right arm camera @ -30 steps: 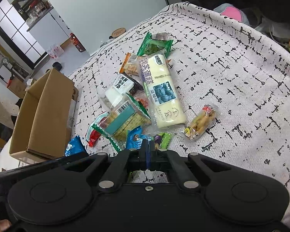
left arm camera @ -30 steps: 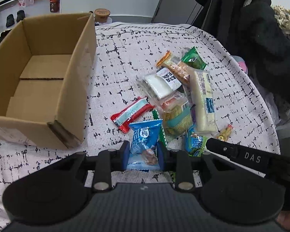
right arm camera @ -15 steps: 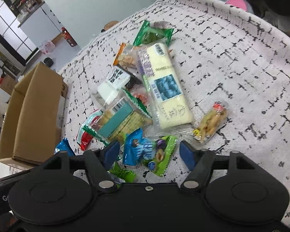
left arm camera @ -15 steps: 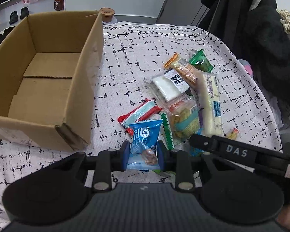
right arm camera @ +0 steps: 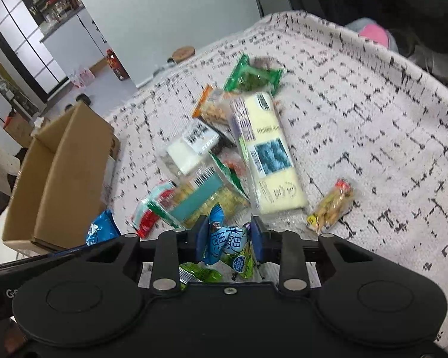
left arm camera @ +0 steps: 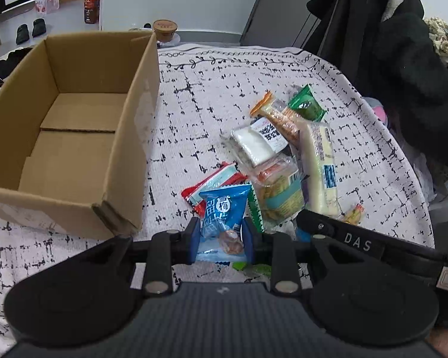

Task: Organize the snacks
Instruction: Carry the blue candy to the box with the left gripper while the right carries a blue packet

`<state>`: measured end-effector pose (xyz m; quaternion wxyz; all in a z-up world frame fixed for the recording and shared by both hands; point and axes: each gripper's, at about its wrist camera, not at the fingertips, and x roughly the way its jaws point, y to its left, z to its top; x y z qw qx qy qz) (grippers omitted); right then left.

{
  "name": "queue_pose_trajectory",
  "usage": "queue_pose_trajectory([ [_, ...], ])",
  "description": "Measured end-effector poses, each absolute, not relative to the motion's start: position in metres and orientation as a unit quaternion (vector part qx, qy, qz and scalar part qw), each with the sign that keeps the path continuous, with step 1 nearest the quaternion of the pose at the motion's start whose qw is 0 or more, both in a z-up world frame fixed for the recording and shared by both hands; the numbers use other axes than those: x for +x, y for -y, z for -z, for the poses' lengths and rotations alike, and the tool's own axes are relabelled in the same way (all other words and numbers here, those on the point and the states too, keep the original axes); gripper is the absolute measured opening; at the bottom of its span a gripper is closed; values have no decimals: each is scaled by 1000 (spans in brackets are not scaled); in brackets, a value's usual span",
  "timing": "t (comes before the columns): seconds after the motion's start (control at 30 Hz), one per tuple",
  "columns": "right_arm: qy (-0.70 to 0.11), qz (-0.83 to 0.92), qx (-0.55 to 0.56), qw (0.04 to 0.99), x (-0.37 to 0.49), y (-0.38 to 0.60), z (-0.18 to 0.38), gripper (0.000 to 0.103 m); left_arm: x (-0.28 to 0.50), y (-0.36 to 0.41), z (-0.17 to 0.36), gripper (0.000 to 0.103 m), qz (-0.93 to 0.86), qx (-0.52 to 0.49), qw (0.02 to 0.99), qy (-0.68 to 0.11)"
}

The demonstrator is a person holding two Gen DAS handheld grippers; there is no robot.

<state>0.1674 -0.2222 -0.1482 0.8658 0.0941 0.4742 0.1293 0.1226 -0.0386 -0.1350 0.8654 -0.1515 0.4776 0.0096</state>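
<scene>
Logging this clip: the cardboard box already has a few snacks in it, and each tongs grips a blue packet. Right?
Not quite. The left wrist view shows the cardboard box empty. Left tongs grip a blue packet; right tongs grip another blue packet.

The brown cardboard box (left arm camera: 74,125) sits on a white tablecloth (left arm camera: 212,95) patterned with broken black grid lines. Among the snacks are a blue plum-candy packet with white characters (left arm camera: 224,211), a pale yellow wrapped cake bar with a blue picture (left arm camera: 321,161), a green foil packet (left arm camera: 306,104) and an orange-edged clear cracker pack (left arm camera: 279,116)
</scene>
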Motion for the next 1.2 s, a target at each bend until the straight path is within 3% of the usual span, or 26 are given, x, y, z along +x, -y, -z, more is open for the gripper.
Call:
queue_pose_trajectory([
  [0.67,-378,-219,103,894,175,165,81,29,118,1,69,29,-45,-157,896,-412],
  [1.2,-381,-269,119,876,180,110,79,29,117,-64,75,29,-116,-169,894,-398],
])
